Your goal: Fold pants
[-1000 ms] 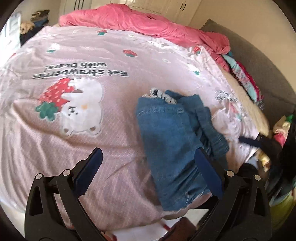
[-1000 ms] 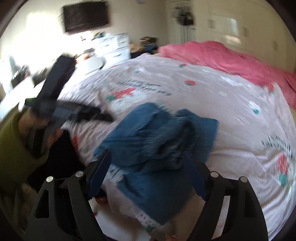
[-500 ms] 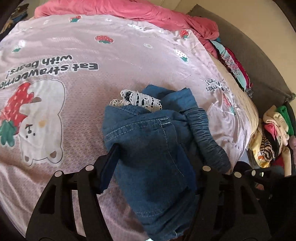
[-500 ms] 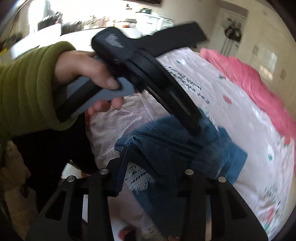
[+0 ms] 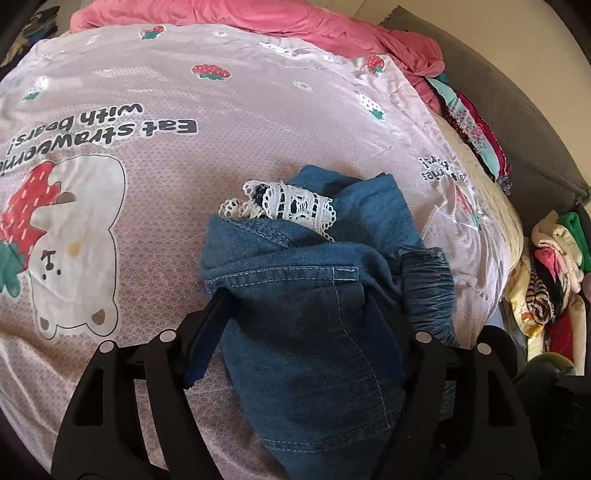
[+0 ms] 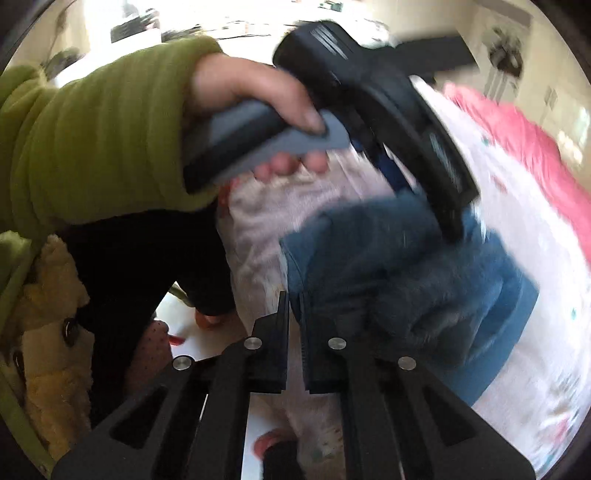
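Note:
Blue denim pants (image 5: 314, 369) lie bunched in a rough fold on the pink strawberry bedspread (image 5: 221, 110), with white lace trim (image 5: 291, 203) poking out at the far end. My left gripper (image 5: 295, 299) straddles the bundle from the near side. Denim fills the gap and touches both pads while the jaws are opening slightly. In the right wrist view the pants (image 6: 424, 277) are blurred. My right gripper (image 6: 294, 295) is shut, its tips pinching the near left edge of the denim. A hand (image 6: 251, 92) in a green sleeve holds the left gripper over the pants.
A pink blanket (image 5: 295, 22) is heaped at the far end of the bed. Folded colourful clothes (image 5: 472, 129) lie along the bed's right edge by a grey padded board (image 5: 517, 110). A pile of clothes (image 5: 554, 277) sits off the bed at right.
The left gripper dropped onto the pants and narrowed from wide open around the bundle. The right gripper rolled, sank toward the near edge of the denim and closed.

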A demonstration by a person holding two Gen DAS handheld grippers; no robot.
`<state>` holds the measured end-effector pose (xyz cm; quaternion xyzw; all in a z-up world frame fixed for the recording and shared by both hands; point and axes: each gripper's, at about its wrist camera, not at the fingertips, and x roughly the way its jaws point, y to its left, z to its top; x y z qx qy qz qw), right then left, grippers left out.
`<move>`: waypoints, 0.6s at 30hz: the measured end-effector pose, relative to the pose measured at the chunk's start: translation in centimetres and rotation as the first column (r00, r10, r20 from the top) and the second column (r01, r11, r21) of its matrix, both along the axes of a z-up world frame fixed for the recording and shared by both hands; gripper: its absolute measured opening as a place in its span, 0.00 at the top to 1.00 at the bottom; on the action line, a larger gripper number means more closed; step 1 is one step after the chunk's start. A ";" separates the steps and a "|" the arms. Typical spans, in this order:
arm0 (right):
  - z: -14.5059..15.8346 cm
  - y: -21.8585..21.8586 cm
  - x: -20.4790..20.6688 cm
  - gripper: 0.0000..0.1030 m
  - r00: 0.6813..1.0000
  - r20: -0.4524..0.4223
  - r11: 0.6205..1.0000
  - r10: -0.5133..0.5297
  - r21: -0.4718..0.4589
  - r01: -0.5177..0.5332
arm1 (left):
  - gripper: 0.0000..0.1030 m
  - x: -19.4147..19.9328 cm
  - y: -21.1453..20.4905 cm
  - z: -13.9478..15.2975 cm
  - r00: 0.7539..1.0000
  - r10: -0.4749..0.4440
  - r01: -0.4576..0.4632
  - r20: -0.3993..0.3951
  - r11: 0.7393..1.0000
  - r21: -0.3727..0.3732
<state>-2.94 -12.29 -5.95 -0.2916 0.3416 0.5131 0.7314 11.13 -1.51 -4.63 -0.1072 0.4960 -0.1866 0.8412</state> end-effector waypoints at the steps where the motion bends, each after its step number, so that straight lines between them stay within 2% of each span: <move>1: -0.8 -0.1 0.3 0.95 1.000 -0.017 1.000 -0.022 -0.018 0.022 | 0.36 0.0 -0.1 0.0 1.000 0.005 -0.005 0.003 1.000 0.004; 4: -2.6 -0.4 0.5 0.95 0.997 -0.035 0.996 -0.073 -0.048 0.071 | 0.34 -0.3 -0.3 0.1 1.000 0.009 -0.009 0.012 1.000 0.016; 6: -2.5 -0.9 0.5 0.95 0.994 -0.072 0.997 -0.079 -0.004 0.079 | 0.34 -0.6 -0.4 0.3 1.000 0.005 -0.006 0.021 0.999 0.035; 7: -2.0 -1.3 0.2 0.92 0.993 -0.084 0.996 -0.086 0.030 0.089 | 0.34 -0.7 -0.4 0.3 1.000 0.004 -0.005 0.023 0.999 0.037; 10: -0.9 -2.5 0.0 0.73 0.989 -0.095 0.988 -0.117 0.086 0.126 | 0.34 -0.8 -0.6 0.5 1.000 0.002 -0.003 0.029 0.999 0.049; 14: 1.3 -3.9 0.5 0.71 0.980 -0.104 0.967 -0.172 0.172 0.188 | 0.32 -1.0 -0.8 0.7 0.999 -0.004 0.002 0.036 0.998 0.057; 18: 3.0 -5.2 1.9 0.63 0.964 -0.107 0.935 -0.244 0.237 0.263 | 0.31 -1.0 -0.9 0.7 0.999 -0.005 0.002 0.037 0.998 0.062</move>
